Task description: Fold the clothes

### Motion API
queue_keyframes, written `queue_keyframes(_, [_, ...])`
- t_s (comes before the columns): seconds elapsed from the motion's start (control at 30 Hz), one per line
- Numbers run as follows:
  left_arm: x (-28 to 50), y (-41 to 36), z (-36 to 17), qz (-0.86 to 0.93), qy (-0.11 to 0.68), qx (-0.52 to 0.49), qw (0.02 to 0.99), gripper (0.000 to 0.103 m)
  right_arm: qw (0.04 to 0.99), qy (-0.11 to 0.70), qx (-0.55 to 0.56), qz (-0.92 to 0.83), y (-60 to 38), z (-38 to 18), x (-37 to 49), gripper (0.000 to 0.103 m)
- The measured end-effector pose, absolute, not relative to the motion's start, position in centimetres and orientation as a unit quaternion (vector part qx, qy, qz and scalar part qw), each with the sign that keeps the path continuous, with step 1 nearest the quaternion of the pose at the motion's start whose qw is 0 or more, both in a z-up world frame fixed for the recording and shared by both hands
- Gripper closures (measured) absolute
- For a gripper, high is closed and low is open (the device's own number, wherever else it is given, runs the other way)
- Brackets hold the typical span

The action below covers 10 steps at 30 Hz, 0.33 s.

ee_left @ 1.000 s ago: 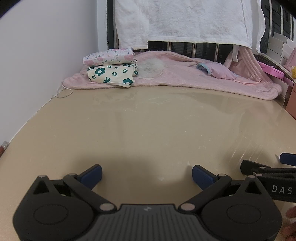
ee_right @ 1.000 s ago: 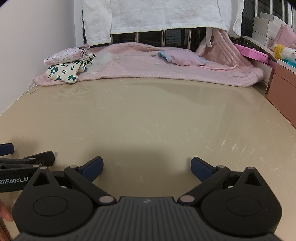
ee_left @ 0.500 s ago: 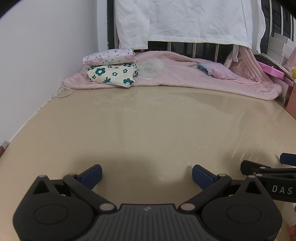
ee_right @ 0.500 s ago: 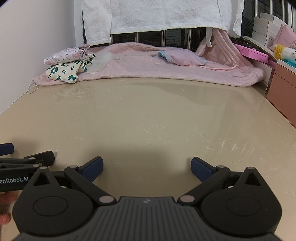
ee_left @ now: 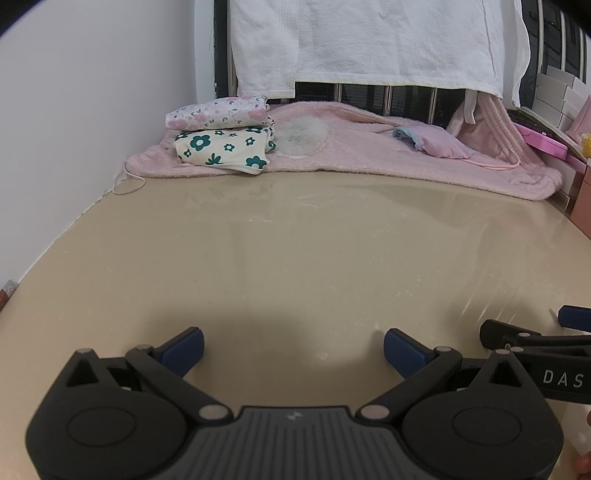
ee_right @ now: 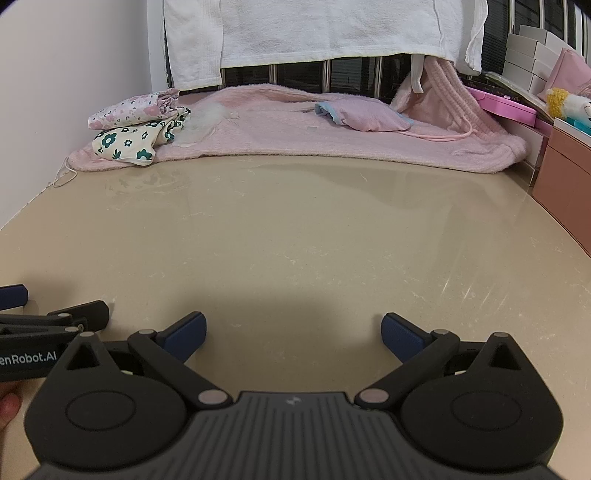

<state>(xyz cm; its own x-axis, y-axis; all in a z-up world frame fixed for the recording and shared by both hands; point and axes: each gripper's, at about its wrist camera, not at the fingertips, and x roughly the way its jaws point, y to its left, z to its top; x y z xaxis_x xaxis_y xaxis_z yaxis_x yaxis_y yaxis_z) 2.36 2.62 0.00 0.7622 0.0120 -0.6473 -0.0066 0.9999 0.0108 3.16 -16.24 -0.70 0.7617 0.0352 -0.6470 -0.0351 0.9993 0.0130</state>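
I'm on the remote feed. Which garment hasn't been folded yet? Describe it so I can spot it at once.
Find the pink blanket along the table's far edge, under the hanging white towel. On its right part lies a loose lilac garment with a light blue edge. Unlike the two floral pieces stacked at the blanket's left end, it is plain and lies alone.

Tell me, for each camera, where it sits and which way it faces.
Left wrist: sits on the left tool, low over the beige table, facing the far pink blanket; the right tool shows at the right edge.
Right wrist: sits on the right tool, facing the same way; the left tool and a fingertip show at the left.
Shared: the folded floral clothes, the white towel.
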Motion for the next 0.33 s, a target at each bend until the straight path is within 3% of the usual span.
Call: queue_keyframes(0.33, [2.39,2.67,-0.02,0.006,0.345,0.003,0.939,0.0,0.939,0.344,0.001,0.017,-16.28,-0.67,2.96,0.0])
